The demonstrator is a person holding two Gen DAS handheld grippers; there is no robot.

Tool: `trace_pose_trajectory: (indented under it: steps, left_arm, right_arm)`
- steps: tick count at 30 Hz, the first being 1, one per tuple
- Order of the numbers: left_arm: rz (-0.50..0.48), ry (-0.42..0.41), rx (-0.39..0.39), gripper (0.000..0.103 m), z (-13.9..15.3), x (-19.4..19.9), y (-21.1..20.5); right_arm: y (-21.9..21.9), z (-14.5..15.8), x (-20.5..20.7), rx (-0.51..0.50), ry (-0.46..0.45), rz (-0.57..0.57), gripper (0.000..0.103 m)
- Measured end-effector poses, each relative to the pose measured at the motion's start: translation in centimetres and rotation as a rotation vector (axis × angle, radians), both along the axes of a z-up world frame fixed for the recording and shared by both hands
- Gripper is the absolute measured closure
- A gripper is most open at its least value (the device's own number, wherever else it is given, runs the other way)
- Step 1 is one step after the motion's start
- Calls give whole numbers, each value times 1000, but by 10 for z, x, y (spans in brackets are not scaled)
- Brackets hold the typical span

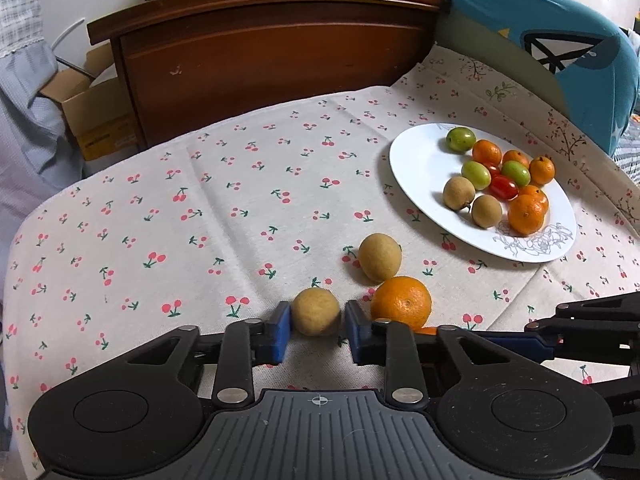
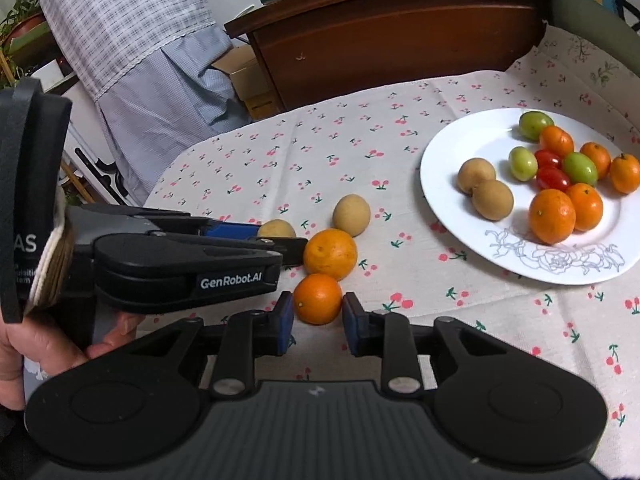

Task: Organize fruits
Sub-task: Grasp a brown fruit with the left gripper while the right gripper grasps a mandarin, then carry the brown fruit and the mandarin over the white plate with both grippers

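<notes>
Left gripper clamped on a tan longan, pads touching both sides, low over the cherry-print cloth. Right gripper straddles a small orange; cannot tell if pads touch. Beyond: a larger orange, second longan. Farthest, right: white plate of mixed fruit.

The right tongs bracket a small orange, pads seemingly touching it, beside the plate.

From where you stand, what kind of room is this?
Probably a bedroom at home: a wooden headboard behind the cherry-print cloth, a blue pillow beside it, cardboard boxes on the floor.
</notes>
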State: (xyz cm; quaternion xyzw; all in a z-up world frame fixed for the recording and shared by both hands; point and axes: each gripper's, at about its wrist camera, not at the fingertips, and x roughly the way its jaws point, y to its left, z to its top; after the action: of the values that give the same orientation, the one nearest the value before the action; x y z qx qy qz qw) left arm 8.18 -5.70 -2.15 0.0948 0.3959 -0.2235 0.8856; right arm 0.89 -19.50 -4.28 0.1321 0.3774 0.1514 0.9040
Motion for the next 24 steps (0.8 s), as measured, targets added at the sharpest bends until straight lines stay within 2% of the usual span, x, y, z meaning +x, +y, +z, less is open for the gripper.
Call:
trace_pose_trajectory:
  steps: [9,17,21,24]
  left_arm:
    - [8,-16,3,80,5,-4,-1]
    - [19,-68,-48,80,29,-8,-6]
    - [7,-91,-89,80,43,-11,-10]
    - [2,-86,-116,80,49,-10,-12]
  right_arm:
    - [-3,5,-2,4,9,-19,78]
    - [-20,34,-14,25,-79,-56,78]
    - [-31,48,-16,1,-122,-132,78]
    - [-44,53,-17,-8,-118,-247,78]
